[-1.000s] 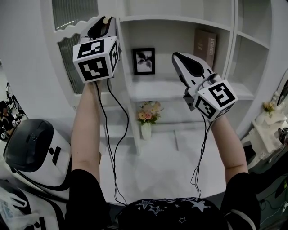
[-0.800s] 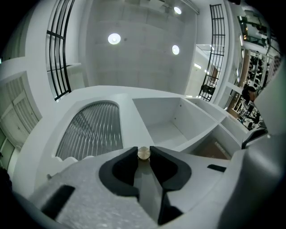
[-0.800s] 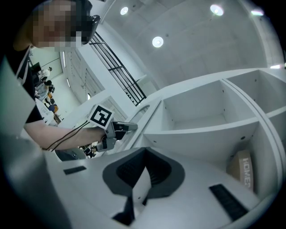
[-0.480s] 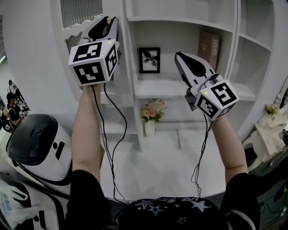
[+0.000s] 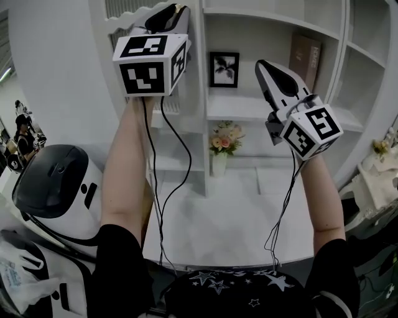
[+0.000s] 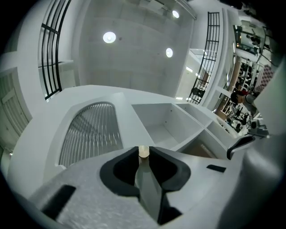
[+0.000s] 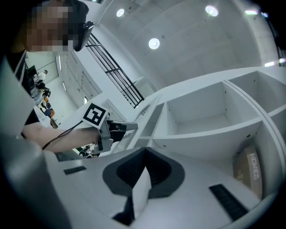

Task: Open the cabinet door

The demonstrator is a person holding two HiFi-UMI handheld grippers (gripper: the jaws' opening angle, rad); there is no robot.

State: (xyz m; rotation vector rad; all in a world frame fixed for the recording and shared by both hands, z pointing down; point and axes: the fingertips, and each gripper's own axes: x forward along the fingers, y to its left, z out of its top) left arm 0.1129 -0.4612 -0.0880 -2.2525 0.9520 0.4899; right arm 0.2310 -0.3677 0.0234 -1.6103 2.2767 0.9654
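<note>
Cabinet door (image 6: 89, 129) perhaps swung; knob (image 6: 143, 151) clamped.

We've got the ribbed-glass cabinet door (image 6: 89, 134) left of the white shelves (image 5: 249, 110); black-framed picture (image 5: 224, 68) on one shelf, flower vase (image 5: 219, 164) below, brown box (image 5: 306, 59) right.

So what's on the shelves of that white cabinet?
A framed picture, a brown box and flowers in a white vase. The ribbed door and left tongs cover whatever is behind them.
</note>
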